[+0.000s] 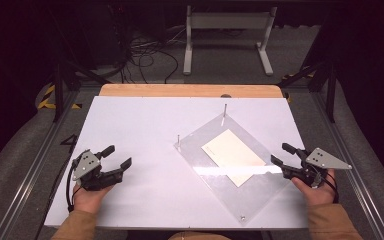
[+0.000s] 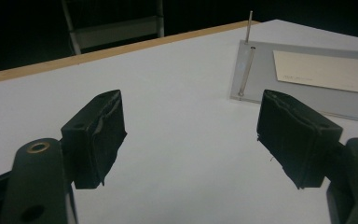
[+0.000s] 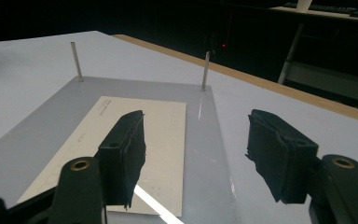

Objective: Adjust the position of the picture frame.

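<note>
Both hands rest low at the white surface [image 1: 145, 130]'s near corners. The left gripper [image 1: 114, 159] gapes wide, empty; the right gripper [image 1: 282, 156] gapes wide beside the clear acrylic plate [image 1: 220, 185], which carries a cream rectangular card [image 1: 232, 155] and thin metal pins [image 1: 225, 111].

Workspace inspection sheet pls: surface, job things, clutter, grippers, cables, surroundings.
Surface: white table top, wooden strip along its far edge.
Job's things: clear plate lying flat, turned diagonal; cream card lying on it; two upright metal pins at its far corners.
Clutter: nothing seen.
Grippers: left gripper open, holding nothing, hand resting on the table; right gripper open, holding nothing, at the plate's right edge.
Cables: black lead from left gripper; tangle on the floor beyond the table.
Surroundings: dark room, white stand behind.
</note>
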The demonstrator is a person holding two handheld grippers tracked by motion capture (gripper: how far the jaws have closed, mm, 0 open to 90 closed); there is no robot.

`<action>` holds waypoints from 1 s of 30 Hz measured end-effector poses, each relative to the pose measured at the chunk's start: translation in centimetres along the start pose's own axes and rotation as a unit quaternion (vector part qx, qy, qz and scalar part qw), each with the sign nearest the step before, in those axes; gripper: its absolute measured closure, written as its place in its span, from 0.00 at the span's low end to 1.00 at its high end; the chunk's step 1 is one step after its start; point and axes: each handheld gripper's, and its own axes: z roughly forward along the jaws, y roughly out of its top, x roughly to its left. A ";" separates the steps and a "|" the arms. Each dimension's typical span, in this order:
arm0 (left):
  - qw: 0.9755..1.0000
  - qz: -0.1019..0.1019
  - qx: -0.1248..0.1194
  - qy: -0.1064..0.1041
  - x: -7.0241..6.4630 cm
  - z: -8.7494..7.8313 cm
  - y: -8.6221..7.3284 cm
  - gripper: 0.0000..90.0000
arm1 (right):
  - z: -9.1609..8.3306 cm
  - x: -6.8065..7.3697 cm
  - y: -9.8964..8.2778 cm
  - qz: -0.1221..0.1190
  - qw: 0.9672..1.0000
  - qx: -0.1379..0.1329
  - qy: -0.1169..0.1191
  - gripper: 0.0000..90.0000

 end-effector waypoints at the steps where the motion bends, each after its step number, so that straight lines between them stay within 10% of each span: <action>1: 1.000 -0.001 0.001 0.001 0.0 0.0 0.0 0.26 | 0.0 0.0 0.0 -0.004 1.000 -0.001 0.001 0.42; 12: 1.000 0.000 0.004 0.004 -0.2 0.1 0.2 0.27 | 1.0 -0.3 0.8 -0.040 0.999 0.020 -0.005 0.56; 20: 1.000 -0.002 0.014 -0.003 -0.6 0.4 0.4 0.27 | 0.6 -2.3 0.4 0.008 0.997 0.077 -0.017 0.71; 27: 1.000 0.000 0.019 -0.009 -0.8 0.5 0.5 0.27 | 0.4 -3.8 -0.7 0.026 0.991 0.129 -0.038 0.73; 30: 1.000 -0.002 0.024 -0.010 -1.0 0.5 0.4 0.28 | 0.2 -4.2 -1.4 0.034 0.983 0.172 -0.046 0.88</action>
